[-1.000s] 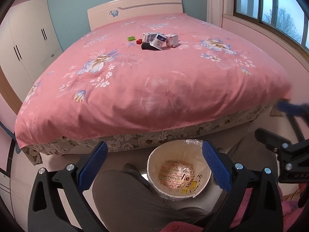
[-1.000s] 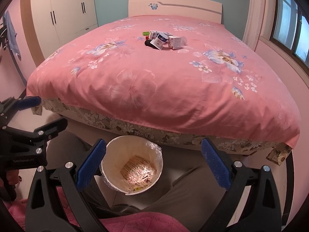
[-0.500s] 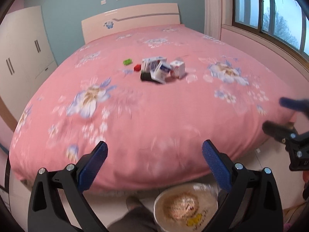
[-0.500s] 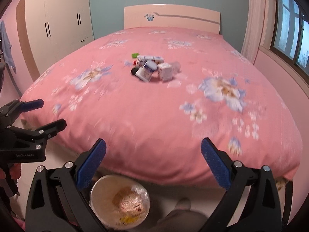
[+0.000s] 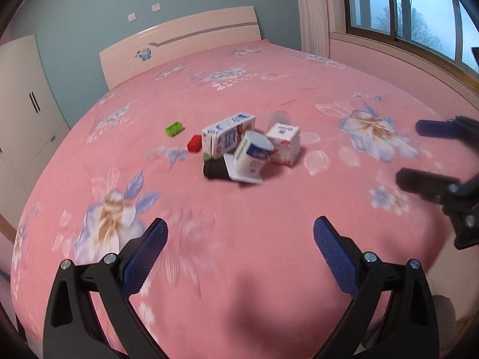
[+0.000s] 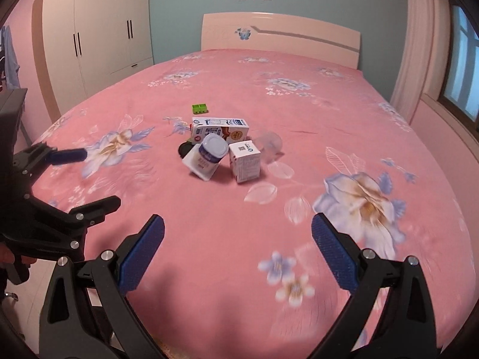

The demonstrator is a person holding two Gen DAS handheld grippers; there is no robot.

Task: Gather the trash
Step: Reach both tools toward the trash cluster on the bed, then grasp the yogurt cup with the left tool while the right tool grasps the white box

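Observation:
A heap of trash lies mid-bed on the pink quilt: a long milk carton (image 5: 228, 136) (image 6: 220, 129), a tipped white yoghurt pot (image 5: 252, 156) (image 6: 206, 156), a small white carton (image 5: 283, 144) (image 6: 245, 164), a black item (image 5: 213, 170) (image 6: 185, 149) under the pot, a clear plastic cup (image 5: 280, 117) (image 6: 270, 143), a green block (image 5: 174, 128) (image 6: 200, 109) and a red block (image 5: 194, 143). My left gripper (image 5: 239, 248) (image 6: 82, 176) is open and empty over the near quilt. My right gripper (image 6: 238, 245) (image 5: 419, 152) is also open and empty, well short of the heap.
The bed (image 6: 299, 113) fills both views, its headboard (image 6: 278, 40) against a blue wall. White wardrobes (image 6: 95, 33) stand left, a window (image 5: 413, 18) and sill right. A hand holds the left gripper's handle at the right wrist view's left edge.
Both grippers have risen from the floor-level bin and moved forward over the bed toward the heap. The bin has dropped out of view. Both stay open.

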